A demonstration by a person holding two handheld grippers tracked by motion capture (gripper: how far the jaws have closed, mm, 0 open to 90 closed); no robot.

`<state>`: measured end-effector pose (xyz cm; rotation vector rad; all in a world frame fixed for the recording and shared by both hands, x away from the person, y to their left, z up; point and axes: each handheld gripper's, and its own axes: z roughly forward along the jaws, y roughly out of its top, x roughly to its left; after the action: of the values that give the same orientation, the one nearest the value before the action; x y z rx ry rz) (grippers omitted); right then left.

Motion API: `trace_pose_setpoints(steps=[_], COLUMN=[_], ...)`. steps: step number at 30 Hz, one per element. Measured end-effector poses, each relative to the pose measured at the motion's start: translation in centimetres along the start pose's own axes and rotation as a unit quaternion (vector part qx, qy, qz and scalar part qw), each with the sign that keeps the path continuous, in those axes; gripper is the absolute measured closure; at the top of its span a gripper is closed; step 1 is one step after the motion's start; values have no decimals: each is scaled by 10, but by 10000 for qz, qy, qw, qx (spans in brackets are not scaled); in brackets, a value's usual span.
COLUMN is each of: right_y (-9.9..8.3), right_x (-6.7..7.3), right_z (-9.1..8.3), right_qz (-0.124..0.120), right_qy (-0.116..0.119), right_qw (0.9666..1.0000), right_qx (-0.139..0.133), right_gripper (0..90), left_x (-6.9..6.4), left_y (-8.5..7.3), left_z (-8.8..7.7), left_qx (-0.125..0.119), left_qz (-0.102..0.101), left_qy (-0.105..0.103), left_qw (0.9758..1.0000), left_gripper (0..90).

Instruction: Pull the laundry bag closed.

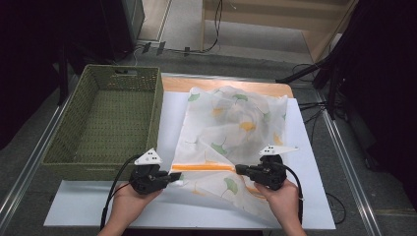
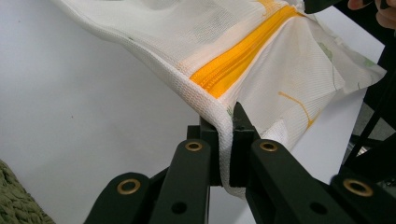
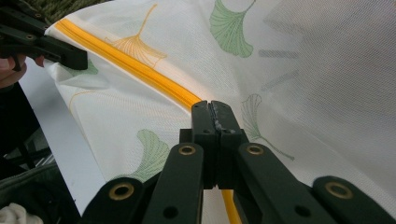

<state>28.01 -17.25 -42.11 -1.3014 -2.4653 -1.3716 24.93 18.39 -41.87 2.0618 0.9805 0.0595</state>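
Hands are working a zipper on a white mesh bag (image 1: 231, 132) printed with ginkgo leaves, which is lying on the white surface (image 1: 305, 196) just beside a green woven basket (image 1: 105, 120). The near edge of the bag is being lifted slightly off the surface between the two grippers.

The left gripper (image 1: 173, 178) is clenching its fingers (image 2: 212, 149) on the bag's hemmed corner, right at the end of the orange zipper (image 1: 202, 167); in the left gripper view the folded seam is running straight between the black pads. The right gripper (image 1: 238, 169) is sitting at the zipper's other end with its fingers (image 3: 219, 126) pressed together on what appears to be the slider or its pull, a small pale tab showing between the tips; the exact part gripped is too small to tell.

Judging by the pose, the step in hand is the zipper run itself, with one end anchored and the slider pinched. Whether the bag is being opened or closed cannot be read here. The next move is calling for a steady pull along the zipper line while the left gripper is keeping the fabric taut, since slack mesh could bunch and jam the slider.
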Motion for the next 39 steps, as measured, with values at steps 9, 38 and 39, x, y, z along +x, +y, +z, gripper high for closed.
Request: trace_pose_setpoints(steps=[9,38,39], right_y=[1,-14,-15], right_x=[-1,-29,-30], right_z=[1,-42,-44], right_qz=[10,426,426], right_qy=[33,-496,-523], right_qw=[10000,9973,9971], right_qx=[8,-325,-349], right_gripper=[900,900,900], left_x=[1,4,4], left_y=[2,0,1], left_z=[-1,-11,-11], left_qx=[3,64,54], left_qz=[18,47,50], left_qy=[19,38,32], left_qw=[10000,10000,10000], left_gripper=[890,891,891])
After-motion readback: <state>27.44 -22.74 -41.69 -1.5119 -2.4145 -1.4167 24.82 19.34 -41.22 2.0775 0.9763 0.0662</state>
